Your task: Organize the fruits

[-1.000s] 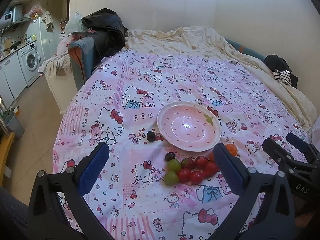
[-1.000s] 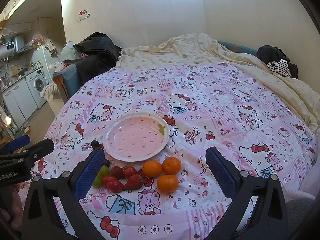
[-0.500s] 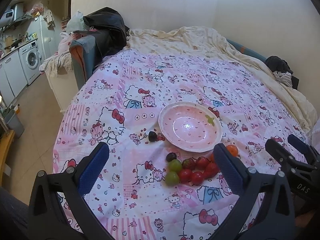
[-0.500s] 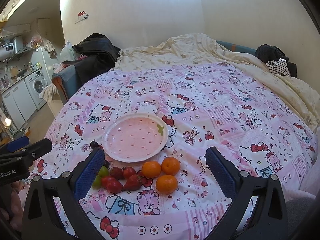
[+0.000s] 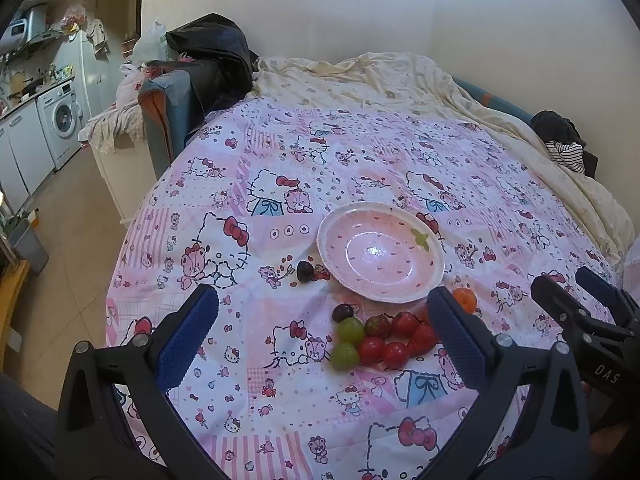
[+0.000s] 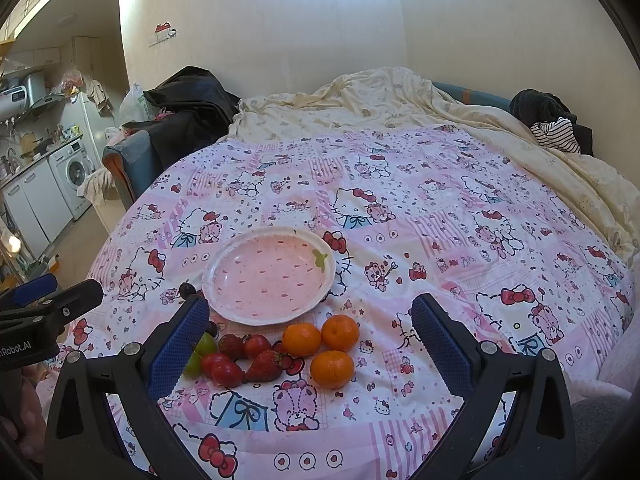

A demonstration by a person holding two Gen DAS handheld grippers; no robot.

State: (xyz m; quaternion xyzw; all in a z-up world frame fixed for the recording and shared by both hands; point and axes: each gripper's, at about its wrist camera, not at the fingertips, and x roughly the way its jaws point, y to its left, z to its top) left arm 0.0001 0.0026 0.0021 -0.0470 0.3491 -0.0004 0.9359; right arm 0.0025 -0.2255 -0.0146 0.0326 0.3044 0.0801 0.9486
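Note:
An empty pink strawberry-print plate [image 5: 380, 254] [image 6: 269, 276] lies on the Hello Kitty bedspread. In front of it lie two green grapes [image 5: 349, 330], two dark grapes [image 5: 305, 271], red tomatoes and strawberries [image 5: 394, 336] [image 6: 244, 356] and three oranges [image 6: 328, 344]. My left gripper [image 5: 320, 336] is open and empty, hovering above the fruit on its near left side. My right gripper [image 6: 310, 338] is open and empty, hovering above the oranges and strawberries. Each gripper shows at the edge of the other's view.
The pink bedspread [image 6: 440, 220] covers the bed, with a cream blanket [image 6: 380, 100] at the back. Dark clothes [image 5: 208, 52] lie on a chair at the back left. The bed's left edge drops to a tiled floor [image 5: 60, 240] by a washing machine [image 5: 60, 120].
Both views have shifted only slightly; the left gripper has drifted a little forward and right. Nothing was grasped or moved.

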